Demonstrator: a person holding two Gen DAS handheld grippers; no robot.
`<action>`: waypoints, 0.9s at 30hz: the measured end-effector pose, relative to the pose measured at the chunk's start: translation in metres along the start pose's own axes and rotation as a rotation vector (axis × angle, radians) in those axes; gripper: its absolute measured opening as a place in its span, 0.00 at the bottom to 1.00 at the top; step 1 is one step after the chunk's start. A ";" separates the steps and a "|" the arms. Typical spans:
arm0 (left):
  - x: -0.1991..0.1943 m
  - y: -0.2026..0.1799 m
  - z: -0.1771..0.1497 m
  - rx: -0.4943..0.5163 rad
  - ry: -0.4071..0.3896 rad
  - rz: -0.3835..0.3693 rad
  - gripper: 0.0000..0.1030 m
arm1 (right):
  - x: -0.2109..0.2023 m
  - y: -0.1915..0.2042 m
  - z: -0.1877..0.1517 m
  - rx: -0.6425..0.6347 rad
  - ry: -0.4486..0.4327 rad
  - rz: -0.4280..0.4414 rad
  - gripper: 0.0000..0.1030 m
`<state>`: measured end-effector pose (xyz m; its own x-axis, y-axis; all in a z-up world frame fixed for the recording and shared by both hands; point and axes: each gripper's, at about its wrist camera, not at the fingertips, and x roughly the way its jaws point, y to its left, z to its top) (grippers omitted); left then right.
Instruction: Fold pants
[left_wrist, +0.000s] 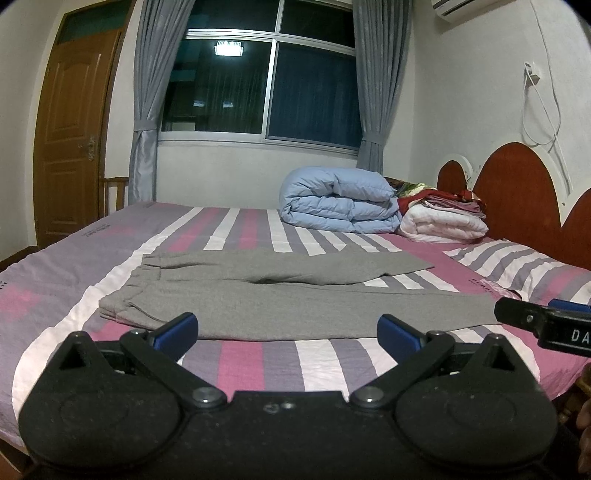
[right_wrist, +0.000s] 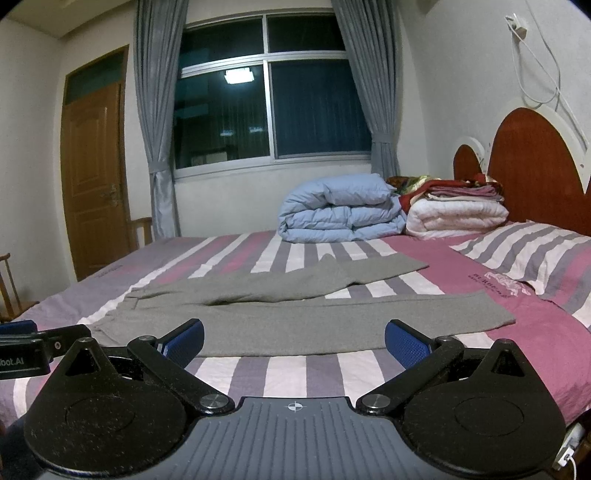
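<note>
Both grippers, left gripper (left_wrist: 287, 330) and right gripper (right_wrist: 294, 341), hover with fingers spread wide, empty. Pants (left_wrist: 280, 295) lie flat mid-frame on the bed (left_wrist: 251, 365), legs splayed. Risk as we see it: pinching sheet with fabric, or one layer only, so the fold skews.

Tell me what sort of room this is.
A home bedroom, most likely: a bed with a striped sheet and red headboard, folded quilts stacked by it, and curtains at a dark window.
</note>
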<state>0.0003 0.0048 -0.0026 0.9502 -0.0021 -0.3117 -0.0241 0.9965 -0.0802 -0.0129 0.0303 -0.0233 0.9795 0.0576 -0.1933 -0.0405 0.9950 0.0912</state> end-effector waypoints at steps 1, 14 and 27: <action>0.000 0.000 0.000 0.000 0.000 -0.002 0.94 | 0.000 0.000 0.000 -0.001 -0.001 0.000 1.00; 0.000 0.000 0.001 0.004 -0.002 0.001 0.94 | 0.000 0.002 0.001 -0.008 -0.004 -0.001 1.00; -0.001 0.002 0.001 0.009 -0.002 0.001 0.94 | 0.000 0.003 0.001 -0.008 -0.005 -0.001 1.00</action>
<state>0.0000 0.0068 -0.0014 0.9506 -0.0007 -0.3103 -0.0226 0.9972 -0.0716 -0.0128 0.0330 -0.0218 0.9805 0.0561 -0.1884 -0.0411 0.9957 0.0827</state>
